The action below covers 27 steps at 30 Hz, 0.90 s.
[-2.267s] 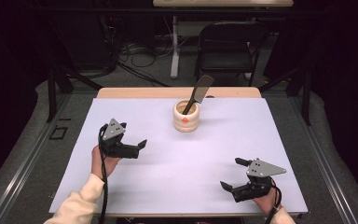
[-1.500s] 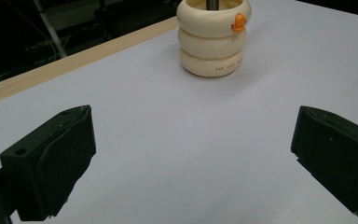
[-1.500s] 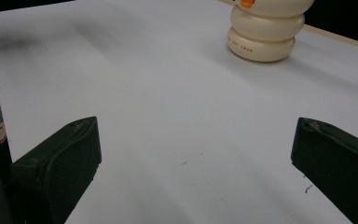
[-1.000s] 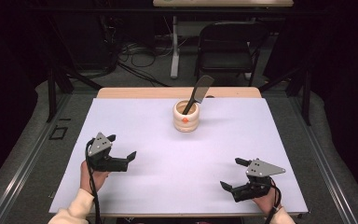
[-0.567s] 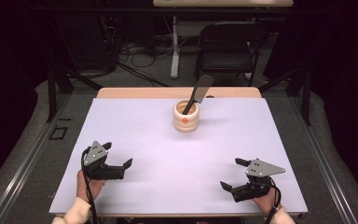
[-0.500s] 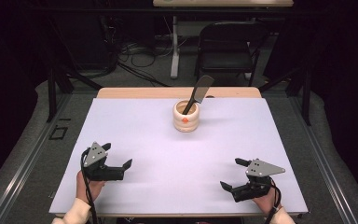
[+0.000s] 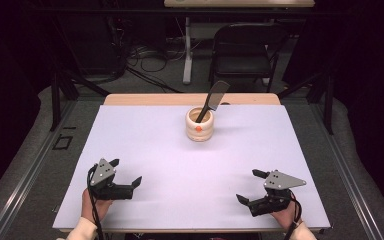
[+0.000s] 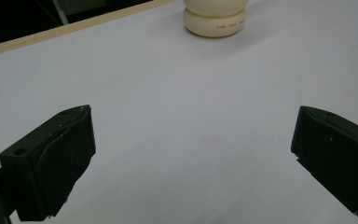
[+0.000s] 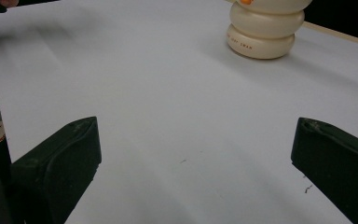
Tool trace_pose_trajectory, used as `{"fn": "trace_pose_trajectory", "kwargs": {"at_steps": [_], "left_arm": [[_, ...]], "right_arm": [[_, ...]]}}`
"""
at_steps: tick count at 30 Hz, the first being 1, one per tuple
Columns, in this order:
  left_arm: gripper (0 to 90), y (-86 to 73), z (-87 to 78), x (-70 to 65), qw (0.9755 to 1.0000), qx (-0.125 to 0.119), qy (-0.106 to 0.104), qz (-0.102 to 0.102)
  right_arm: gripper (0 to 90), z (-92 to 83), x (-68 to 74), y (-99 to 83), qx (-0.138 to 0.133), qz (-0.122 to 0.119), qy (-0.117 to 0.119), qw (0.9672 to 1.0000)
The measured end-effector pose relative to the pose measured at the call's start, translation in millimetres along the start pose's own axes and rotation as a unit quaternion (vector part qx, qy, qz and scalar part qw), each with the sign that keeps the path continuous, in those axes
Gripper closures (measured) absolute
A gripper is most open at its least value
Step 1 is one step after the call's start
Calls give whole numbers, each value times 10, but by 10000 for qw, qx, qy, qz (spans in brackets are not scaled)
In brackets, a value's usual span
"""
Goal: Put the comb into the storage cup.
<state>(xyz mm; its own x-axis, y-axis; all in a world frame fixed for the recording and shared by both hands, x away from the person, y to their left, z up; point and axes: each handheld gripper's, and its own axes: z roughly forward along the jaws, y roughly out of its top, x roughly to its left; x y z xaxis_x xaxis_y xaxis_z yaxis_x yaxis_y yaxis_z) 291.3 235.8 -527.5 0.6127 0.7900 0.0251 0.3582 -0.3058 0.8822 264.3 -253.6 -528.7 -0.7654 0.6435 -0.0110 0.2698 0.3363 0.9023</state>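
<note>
One cream holder point(image 7: 200, 125) stands at the far middle of the white table point(image 7: 155, 145), with one dark knife point(image 7: 211, 100) leaning in it. Two grippers are mine: my left gripper point(image 7: 130, 186) sits low at the near left, my right gripper point(image 7: 248, 187) at the near right, both well apart from the holder. Each has its jaws spread wide with nothing between them.

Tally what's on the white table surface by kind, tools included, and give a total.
Cream ribbed holder: 1
Dark knife standing tilted in the holder: 1
Hand-held tools, both with jaws apart and holding nothing: 2, the left tool and the right tool
Total: 4
</note>
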Motion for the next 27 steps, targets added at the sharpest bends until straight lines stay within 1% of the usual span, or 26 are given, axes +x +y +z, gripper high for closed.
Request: {"fn": "trace_pose_trajectory", "kwargs": {"at_steps": [5,6,12,17,19,22,27], "left_arm": [[0,-33,-32,-22,10000,1,-9,22],[0,-40,-37,-26,10000,-36,-11,2],[0,-65,-50,-40,10000,-63,6,28],[0,-82,-58,-65,9999,-26,-1,112],[0,-91,-63,-76,9999,-64,15,123],[0,-120,-82,-97,9999,-33,2,136],[0,-165,-106,-121,9998,77,-102,137]], "right_arm": [[9,-4,0,0,8,1,-3,10000],[9,-5,0,0,3,2,-4,10000],[9,-10,9,5,-21,-21,-17,10000],[9,-9,8,5,-15,-13,-8,10000],[9,-9,9,6,-21,-23,-14,10000],[9,-9,10,6,-7,-25,-6,10000],[9,-5,7,5,20,-17,-8,10000]]}}
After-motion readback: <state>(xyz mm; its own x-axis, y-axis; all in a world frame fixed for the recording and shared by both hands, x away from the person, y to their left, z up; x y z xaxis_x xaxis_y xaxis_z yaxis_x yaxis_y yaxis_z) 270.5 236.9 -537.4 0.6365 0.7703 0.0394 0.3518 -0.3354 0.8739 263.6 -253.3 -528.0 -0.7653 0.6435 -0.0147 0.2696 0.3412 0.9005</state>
